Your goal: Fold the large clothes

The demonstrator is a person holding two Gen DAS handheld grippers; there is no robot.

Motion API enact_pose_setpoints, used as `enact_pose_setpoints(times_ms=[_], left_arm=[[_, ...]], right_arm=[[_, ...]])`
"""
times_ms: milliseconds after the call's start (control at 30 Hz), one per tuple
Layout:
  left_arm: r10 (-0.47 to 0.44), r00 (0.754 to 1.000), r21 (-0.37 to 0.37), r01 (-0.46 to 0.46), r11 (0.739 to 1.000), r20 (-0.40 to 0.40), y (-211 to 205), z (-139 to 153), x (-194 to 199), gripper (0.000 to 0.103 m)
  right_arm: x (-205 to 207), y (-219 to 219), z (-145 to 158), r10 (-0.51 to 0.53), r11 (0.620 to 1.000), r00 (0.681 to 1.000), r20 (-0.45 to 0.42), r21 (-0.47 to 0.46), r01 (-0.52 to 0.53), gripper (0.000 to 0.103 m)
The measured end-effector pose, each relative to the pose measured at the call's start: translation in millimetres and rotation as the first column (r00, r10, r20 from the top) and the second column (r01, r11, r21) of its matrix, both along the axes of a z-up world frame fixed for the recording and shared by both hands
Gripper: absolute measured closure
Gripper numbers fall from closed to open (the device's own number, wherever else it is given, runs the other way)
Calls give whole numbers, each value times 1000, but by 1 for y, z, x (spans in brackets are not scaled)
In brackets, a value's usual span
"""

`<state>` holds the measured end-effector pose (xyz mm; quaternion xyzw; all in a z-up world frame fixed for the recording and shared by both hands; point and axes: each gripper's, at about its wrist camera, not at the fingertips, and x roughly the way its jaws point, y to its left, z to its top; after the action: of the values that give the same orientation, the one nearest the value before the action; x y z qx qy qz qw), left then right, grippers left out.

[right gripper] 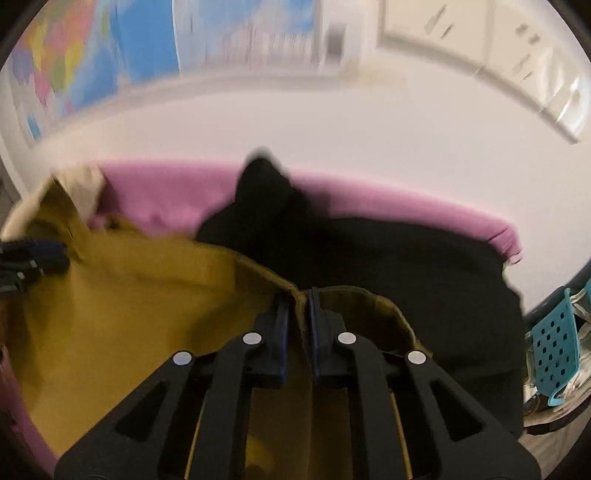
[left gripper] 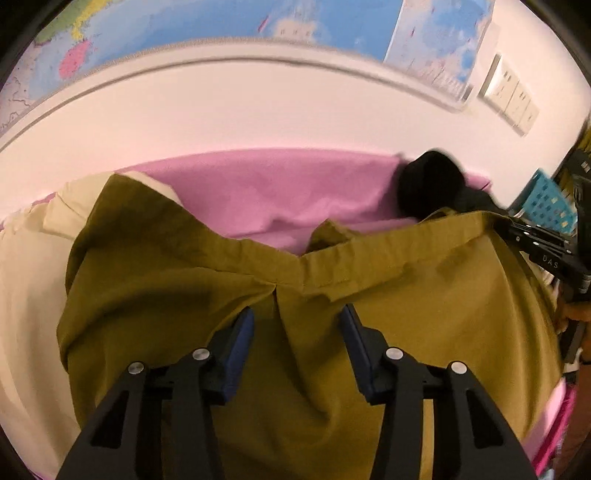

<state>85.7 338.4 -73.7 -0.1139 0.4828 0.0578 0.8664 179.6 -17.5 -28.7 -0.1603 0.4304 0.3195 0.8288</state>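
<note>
A large olive garment (left gripper: pixel 388 295) lies spread over a pink cloth (left gripper: pixel 277 192), its hemmed edge running across the middle of the left wrist view. My left gripper (left gripper: pixel 297 319) hangs over it, open, with a raised pleat of the olive fabric between its blue pads and neither pad pressing on it. At the garment's right edge is my right gripper (left gripper: pixel 535 247). In the right wrist view my right gripper (right gripper: pixel 298 301) is shut on the edge of the olive garment (right gripper: pixel 129 302), which is pinched between the pads. My left gripper (right gripper: pixel 33 258) shows at the far left there.
A black garment (right gripper: pixel 369 266) lies bunched behind the olive one, also on the pink cloth (right gripper: pixel 166 192). A beige garment (left gripper: pixel 29 258) lies at the left. A teal perforated basket (right gripper: pixel 554 347) stands at the right edge. A map (left gripper: pixel 184 22) hangs on the white wall behind.
</note>
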Motion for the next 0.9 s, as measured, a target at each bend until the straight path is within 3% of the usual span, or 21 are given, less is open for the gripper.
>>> enact_pose_setpoints(times_ms=[67, 133, 200, 267, 333, 367, 467, 533, 700, 800, 833, 900], left_arm=[[-11, 1000, 30, 12, 999, -20, -4, -8, 3, 55], [-15, 1000, 48, 16, 999, -18, -8, -11, 7, 54], [-22, 1000, 45, 22, 999, -1, -9, -6, 3, 54], [-38, 998, 56, 35, 998, 51, -6, 5, -15, 49], [-56, 989, 75, 46, 996, 134, -8, 22, -42, 36], [-62, 984, 88, 48, 995, 164, -9, 29, -55, 35], [-73, 970, 95, 52, 994, 233, -7, 40, -99, 32], [-45, 965, 79, 26, 997, 257, -2, 41, -132, 22], [22, 973, -1, -23, 1000, 231, 8, 25, -186, 18], [38, 982, -58, -28, 998, 184, 8, 4, -195, 13], [45, 984, -65, -34, 997, 172, 8, -2, -192, 13], [29, 985, -126, -8, 992, 168, 6, -14, -185, 17]], right_arm=[[-5, 2, -3, 5, 1000, 1000, 23, -13, -4, 91], [-10, -5, 6, -7, 1000, 1000, 21, 18, 6, 74], [-20, -20, 20, -17, 997, 999, 45, 74, 14, 44], [-42, -45, 37, 3, 990, 997, 75, 140, -14, 42], [-59, -69, 44, 0, 980, 997, 75, 199, -15, 35], [-70, -89, 46, -2, 966, 998, 56, 258, -12, 31], [-95, -142, 31, -12, 931, 1000, -18, 363, 18, 27], [-114, -172, 10, -57, 927, 997, -50, 367, 72, 26], [-149, -211, -36, -86, 897, 985, -151, 420, 142, 21], [-150, -212, -52, -65, 887, 983, -173, 441, 137, 22], [-149, -211, -55, -59, 879, 981, -185, 456, 139, 25], [-147, -205, -55, -20, 865, 982, -186, 489, 110, 49]])
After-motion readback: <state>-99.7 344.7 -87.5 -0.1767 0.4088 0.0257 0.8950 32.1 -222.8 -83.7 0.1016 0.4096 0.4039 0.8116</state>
